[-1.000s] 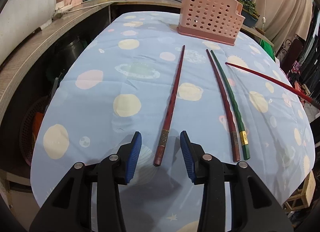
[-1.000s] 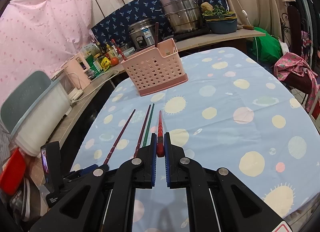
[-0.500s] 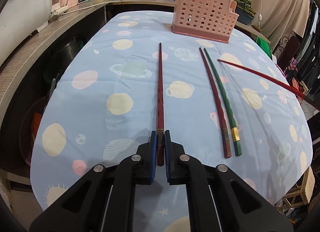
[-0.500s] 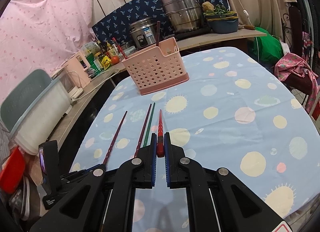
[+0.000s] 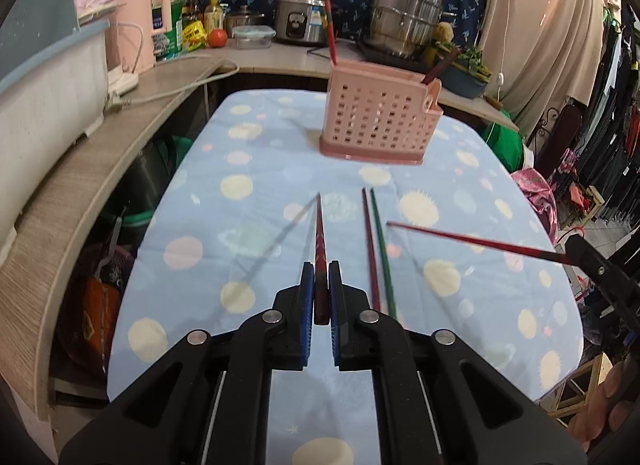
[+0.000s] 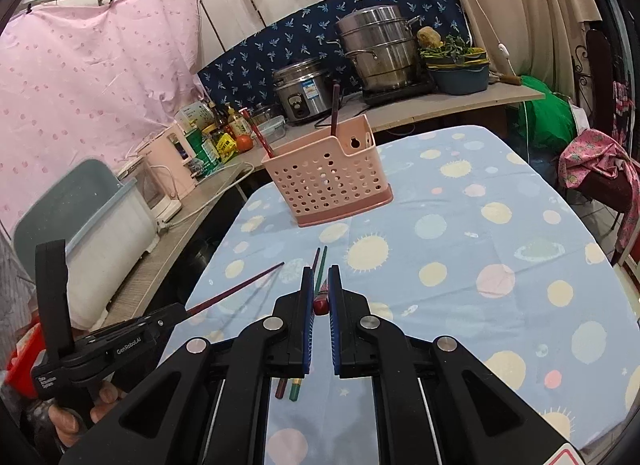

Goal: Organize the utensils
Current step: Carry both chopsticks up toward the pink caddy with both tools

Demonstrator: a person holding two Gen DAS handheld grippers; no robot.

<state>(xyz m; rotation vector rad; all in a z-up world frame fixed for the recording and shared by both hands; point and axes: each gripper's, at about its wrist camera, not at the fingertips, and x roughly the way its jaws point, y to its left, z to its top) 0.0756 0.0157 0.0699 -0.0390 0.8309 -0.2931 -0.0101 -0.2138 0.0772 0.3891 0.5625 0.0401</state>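
Gripping 1 red chopstick, the left gripper holds it above the table; right gripper pinches another chopstick; 2 chopsticks lie before the basket.

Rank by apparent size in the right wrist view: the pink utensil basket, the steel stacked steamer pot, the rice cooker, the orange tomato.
1. pink utensil basket, largest, though it also stands nearest the camera.
2. steel stacked steamer pot.
3. rice cooker, somewhat smaller than the steamer pot.
4. orange tomato, clearly smallest.
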